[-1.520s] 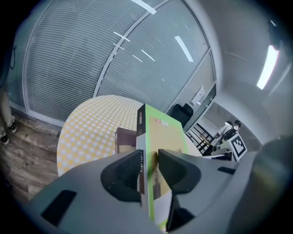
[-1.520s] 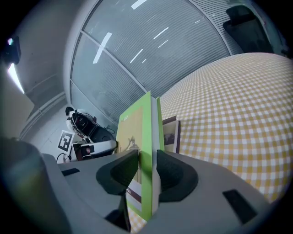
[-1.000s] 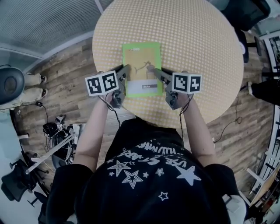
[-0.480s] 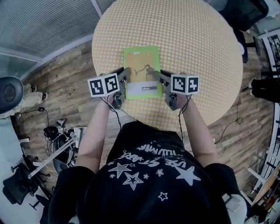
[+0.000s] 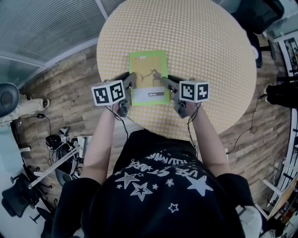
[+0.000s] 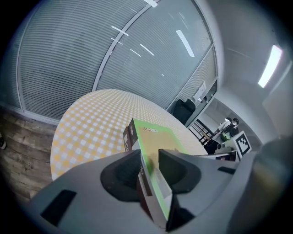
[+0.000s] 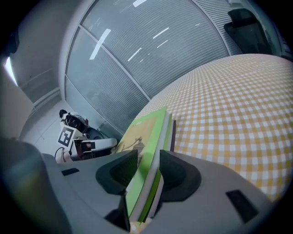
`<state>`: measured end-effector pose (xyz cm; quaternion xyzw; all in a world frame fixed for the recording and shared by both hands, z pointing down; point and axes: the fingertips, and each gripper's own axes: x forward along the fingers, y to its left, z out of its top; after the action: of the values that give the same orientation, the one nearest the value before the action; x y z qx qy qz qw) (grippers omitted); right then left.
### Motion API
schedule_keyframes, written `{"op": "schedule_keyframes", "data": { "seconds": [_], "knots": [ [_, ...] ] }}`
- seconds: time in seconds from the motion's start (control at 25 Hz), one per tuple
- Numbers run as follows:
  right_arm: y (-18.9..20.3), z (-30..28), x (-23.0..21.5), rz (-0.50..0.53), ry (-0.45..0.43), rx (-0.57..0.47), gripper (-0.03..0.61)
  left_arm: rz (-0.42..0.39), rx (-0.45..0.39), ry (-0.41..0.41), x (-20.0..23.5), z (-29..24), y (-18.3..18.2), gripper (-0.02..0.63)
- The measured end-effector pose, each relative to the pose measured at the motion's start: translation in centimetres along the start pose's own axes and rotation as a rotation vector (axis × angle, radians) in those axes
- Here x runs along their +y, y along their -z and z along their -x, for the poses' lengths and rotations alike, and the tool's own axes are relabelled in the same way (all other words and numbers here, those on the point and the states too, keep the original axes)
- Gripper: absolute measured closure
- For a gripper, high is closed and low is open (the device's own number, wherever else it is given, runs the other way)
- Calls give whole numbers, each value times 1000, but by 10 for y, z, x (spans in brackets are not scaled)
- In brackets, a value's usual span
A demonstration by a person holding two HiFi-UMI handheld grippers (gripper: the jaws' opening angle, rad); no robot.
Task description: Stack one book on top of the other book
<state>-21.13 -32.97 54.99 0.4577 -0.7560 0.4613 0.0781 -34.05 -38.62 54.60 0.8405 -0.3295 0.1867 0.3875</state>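
Note:
A green-covered book point(image 5: 149, 74) lies on the round table with its yellow checked cloth point(image 5: 209, 56), near the table's front edge. My left gripper point(image 5: 131, 80) is shut on the book's left edge and my right gripper point(image 5: 166, 82) on its right edge. In the left gripper view the green cover point(image 6: 153, 137) runs between the jaws, with a dark spine point(image 6: 127, 137) beneath it. The right gripper view shows the green book point(image 7: 144, 132) clamped between the jaws. A dark red edge point(image 7: 173, 132) lies under it; I cannot tell whether that is a second book.
Wooden floor surrounds the table. A dark office chair point(image 5: 260, 14) stands at the far right, and cables and equipment point(image 5: 60, 139) lie on the floor at the left. A glass wall with blinds point(image 6: 114, 55) runs behind the table.

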Motion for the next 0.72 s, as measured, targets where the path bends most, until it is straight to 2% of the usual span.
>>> {"op": "schedule_keyframes", "data": {
  "seconds": [0.16,0.4,0.72],
  "knots": [
    [0,16,0,-4,-22,-19,440,-18,-48,-31,-6,12,-6,489],
    [-20,41,-7,18,-22,-115,442,-42,-120,-67,-21,34,-9,491],
    [-34,119,-41,102,-42,-139,443,-80,-188,-104,-115,24,0,498]
  ]
}}
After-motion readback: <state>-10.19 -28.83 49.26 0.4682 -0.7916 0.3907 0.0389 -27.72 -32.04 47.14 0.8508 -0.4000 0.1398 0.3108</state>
